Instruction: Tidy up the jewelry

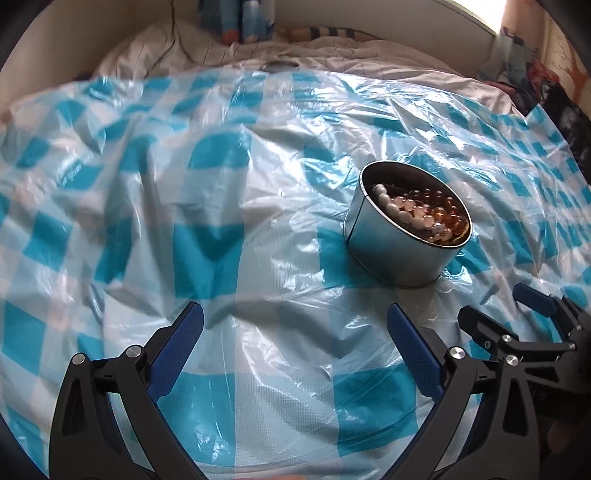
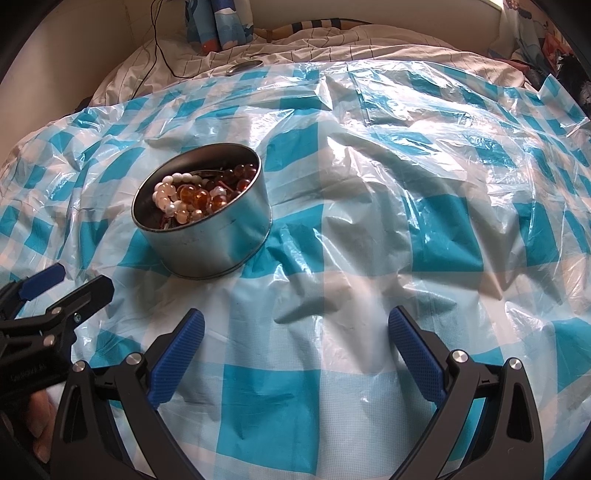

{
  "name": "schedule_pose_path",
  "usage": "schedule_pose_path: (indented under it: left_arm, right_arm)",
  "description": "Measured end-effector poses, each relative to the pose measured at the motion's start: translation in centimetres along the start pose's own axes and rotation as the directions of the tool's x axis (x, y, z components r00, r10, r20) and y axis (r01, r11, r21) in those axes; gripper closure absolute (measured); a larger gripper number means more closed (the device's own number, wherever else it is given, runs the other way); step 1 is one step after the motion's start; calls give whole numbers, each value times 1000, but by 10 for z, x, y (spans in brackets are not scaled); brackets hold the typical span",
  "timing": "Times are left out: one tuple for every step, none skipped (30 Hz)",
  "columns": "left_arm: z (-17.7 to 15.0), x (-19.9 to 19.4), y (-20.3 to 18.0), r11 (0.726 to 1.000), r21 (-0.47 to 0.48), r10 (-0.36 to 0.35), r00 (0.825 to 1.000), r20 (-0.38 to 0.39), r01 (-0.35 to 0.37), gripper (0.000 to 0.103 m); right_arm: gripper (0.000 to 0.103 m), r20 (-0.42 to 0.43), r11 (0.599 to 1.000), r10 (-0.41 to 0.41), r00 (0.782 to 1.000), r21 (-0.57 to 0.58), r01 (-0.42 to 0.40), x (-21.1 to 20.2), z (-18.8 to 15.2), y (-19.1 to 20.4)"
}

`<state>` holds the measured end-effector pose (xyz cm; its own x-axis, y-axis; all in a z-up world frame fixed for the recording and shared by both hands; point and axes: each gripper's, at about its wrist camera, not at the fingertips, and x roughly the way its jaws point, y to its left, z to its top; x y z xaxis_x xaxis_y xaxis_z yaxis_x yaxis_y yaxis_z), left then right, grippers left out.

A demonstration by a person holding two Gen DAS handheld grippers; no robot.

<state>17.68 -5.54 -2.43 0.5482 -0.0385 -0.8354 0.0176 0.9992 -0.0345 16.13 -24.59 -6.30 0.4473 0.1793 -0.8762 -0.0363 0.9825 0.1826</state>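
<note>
Hovering low over a bed, two hand-held tongs face a tin of jewelry, both with jaws spread wide and nothing between them. Left tongs and right tongs sit side by side, close together, each showing at the edge of the other's view.

Between and ahead of them stands the tin, round, open-topped, upright on its base. It lies ahead and to the right of the left tongs, ahead and to the left of the right ones; neither looks clearly nearer. Being round, the tin offers no long axis to line up on. Inside is a heap of beads: pale pearl-like strands tangled with amber and darker red ones, filling it below the rim. No jewelry shows on the sheet outside the tin, so the scene fits either a gathering-in completed or a sorting-out to come.

Underneath is a crinkled plastic sheet, checked blue and white, spread over soft bedding that dips under the tin. A round lid lies well beyond, at the sheet's far edge, on white bedding. A dark cable trails near the wall, and blue printed fabric stands at the bed's head.
</note>
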Motion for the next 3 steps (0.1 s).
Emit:
schedule_pose_path:
  left_arm:
    - [-1,1,2,1000,-11,-4,1000,-6,4,8]
    - [-1,2,2,1000,-16,-7,1000,-10,7,8]
    - [-1,3,1,1000,-16,-8,1000,-12,8,8]
  right_arm:
    - [7,-1,1000,0,1000,-1,0,0,0,0]
    - [7,-1,1000,-1,1000,-1,1,0,0,0]
    - [7,-1,1000,-1,1000,-2,1,0,1,0]
